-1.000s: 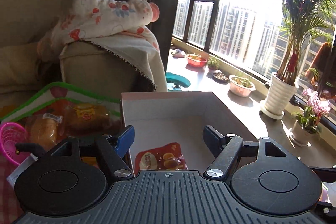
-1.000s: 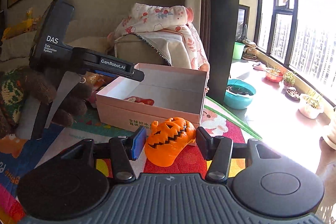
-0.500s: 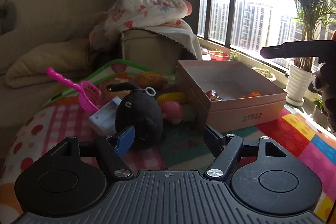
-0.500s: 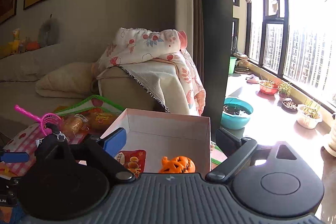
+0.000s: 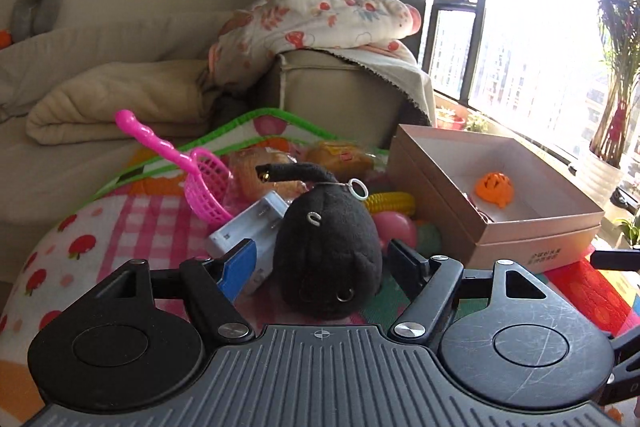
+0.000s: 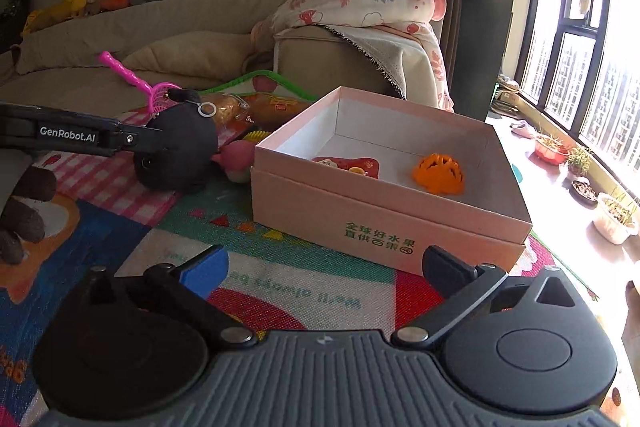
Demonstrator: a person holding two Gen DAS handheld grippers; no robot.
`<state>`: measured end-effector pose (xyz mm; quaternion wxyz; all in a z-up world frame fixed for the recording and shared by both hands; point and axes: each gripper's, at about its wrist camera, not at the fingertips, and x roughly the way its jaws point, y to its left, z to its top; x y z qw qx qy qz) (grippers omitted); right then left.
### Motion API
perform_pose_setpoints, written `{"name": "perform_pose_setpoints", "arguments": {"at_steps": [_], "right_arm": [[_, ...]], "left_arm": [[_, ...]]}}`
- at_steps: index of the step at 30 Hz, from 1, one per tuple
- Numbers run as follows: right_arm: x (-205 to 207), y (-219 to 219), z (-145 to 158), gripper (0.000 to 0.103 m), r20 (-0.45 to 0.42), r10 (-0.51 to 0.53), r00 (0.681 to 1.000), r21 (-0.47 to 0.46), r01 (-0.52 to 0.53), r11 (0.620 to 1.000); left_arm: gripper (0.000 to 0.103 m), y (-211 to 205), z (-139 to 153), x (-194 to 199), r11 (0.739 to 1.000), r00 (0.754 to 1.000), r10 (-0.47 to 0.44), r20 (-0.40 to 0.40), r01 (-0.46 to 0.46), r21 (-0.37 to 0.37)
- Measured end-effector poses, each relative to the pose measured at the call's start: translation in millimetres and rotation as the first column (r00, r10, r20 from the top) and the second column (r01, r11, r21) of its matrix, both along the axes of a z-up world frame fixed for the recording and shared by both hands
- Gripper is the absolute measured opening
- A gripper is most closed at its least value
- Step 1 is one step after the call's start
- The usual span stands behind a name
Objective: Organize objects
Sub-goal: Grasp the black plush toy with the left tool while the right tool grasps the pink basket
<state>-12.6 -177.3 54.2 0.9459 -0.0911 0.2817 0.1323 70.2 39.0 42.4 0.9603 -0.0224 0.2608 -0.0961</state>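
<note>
Two low wrist views over the play mat [image 6: 280, 267], sharing the pink box [image 5: 532, 251] and black plush [image 5: 326, 251].

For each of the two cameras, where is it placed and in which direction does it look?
Left wrist: on the left gripper, low over the mat, facing the black plush toy between its open fingers; sofa behind.
Right wrist: on the right gripper, open and empty, facing the pink box; the left gripper's arm and a gloved hand show at left.
Shared: plush toy, box, orange pumpkin, pink scoop.
</note>
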Motion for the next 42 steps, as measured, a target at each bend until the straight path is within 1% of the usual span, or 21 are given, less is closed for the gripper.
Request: {"name": "perform_pose_setpoints", "arguments": {"at_steps": [3, 6, 8, 10, 12, 14, 16, 18, 21, 25, 27, 29, 32, 35, 37, 39, 40, 42], "right_arm": [[-2, 4, -2, 0.103, -0.016, 0.01, 1.0, -0.002, -0.01, 1.0], [-3, 3, -2, 0.103, -0.029, 0.014, 0.999, 0.0, -0.014, 1.0], [-1, 5, -1, 0.103, -0.038, 0.012, 0.999, -0.005, -0.013, 1.0], [2, 8, 1, 0.103, -0.041, 0.013, 0.999, -0.016, -0.014, 1.0], [3, 14, 4, 0.103, -0.035, 0.021, 0.999, -0.03, -0.022, 0.999], [5, 23, 10, 0.103, -0.027, 0.041, 0.999, -0.037, -0.042, 0.998], [7, 36, 16, 0.103, -0.015, 0.078, 0.997, -0.044, -0.078, 0.996], [10, 53, 22, 0.103, -0.001, 0.122, 0.993, -0.049, -0.122, 0.991], [21, 84, 29, 0.103, -0.003, 0.181, 0.983, -0.036, -0.181, 0.983], [46, 128, 33, 0.103, -0.036, 0.227, 0.973, -0.004, -0.227, 0.974], [65, 148, 36, 0.103, -0.069, 0.24, 0.968, 0.028, -0.239, 0.971], [81, 162, 38, 0.103, -0.095, 0.243, 0.965, 0.05, -0.239, 0.97], [101, 169, 48, 0.103, -0.11, 0.225, 0.968, 0.109, -0.213, 0.971], [111, 162, 68, 0.103, -0.095, 0.218, 0.971, 0.192, -0.197, 0.961], [115, 160, 80, 0.103, -0.08, 0.235, 0.969, 0.225, -0.212, 0.951], [119, 164, 88, 0.103, -0.071, 0.236, 0.969, 0.215, -0.217, 0.952], [123, 169, 88, 0.103, -0.08, 0.235, 0.969, 0.201, -0.215, 0.956], [133, 182, 81, 0.103, -0.128, 0.248, 0.96, 0.175, -0.224, 0.959]], "left_arm": [[0.077, -8, -5, 18, 1.0, 1.0, 0.021, -0.011, -0.02, 0.016], [0.077, -14, -13, 28, 0.999, 1.0, 0.014, -0.017, -0.013, 0.033], [0.07, -13, -17, 27, 1.0, 1.0, 0.003, -0.019, -0.002, 0.026], [0.068, -8, -16, 20, 1.0, 1.0, 0.005, -0.018, -0.005, -0.003], [0.067, 5, -12, 9, 0.998, 0.999, 0.001, -0.043, -0.003, -0.067], [0.067, 21, -8, -13, 0.991, 0.999, -0.025, -0.048, 0.018, -0.135], [0.067, 37, -6, -38, 0.985, 0.999, -0.027, -0.034, 0.021, -0.168], [0.067, 57, -8, -63, 0.982, 0.999, 0.023, -0.028, -0.028, -0.188], [0.067, 85, -16, -84, 0.972, 0.994, 0.107, -0.026, -0.11, -0.21], [0.066, 112, -24, -97, 0.942, 0.984, 0.177, 0.0, -0.169, -0.288], [0.066, 115, -25, -101, 0.937, 0.978, 0.208, 0.029, -0.19, -0.295], [0.066, 119, -26, -104, 0.928, 0.973, 0.226, 0.038, -0.203, -0.311], [0.066, 126, -25, -110, 0.908, 0.964, 0.26, 0.055, -0.225, -0.354], [0.066, 134, -27, -113, 0.887, 0.957, 0.286, 0.045, -0.247, -0.39], [0.066, 136, -28, -115, 0.88, 0.955, 0.294, 0.046, -0.252, -0.403], [0.066, 136, -28, -115, 0.88, 0.955, 0.291, 0.047, -0.248, -0.406], [0.066, 136, -28, -115, 0.88, 0.956, 0.289, 0.045, -0.246, -0.405], [0.066, 135, -29, -114, 0.881, 0.958, 0.284, 0.04, -0.244, -0.405]]}}
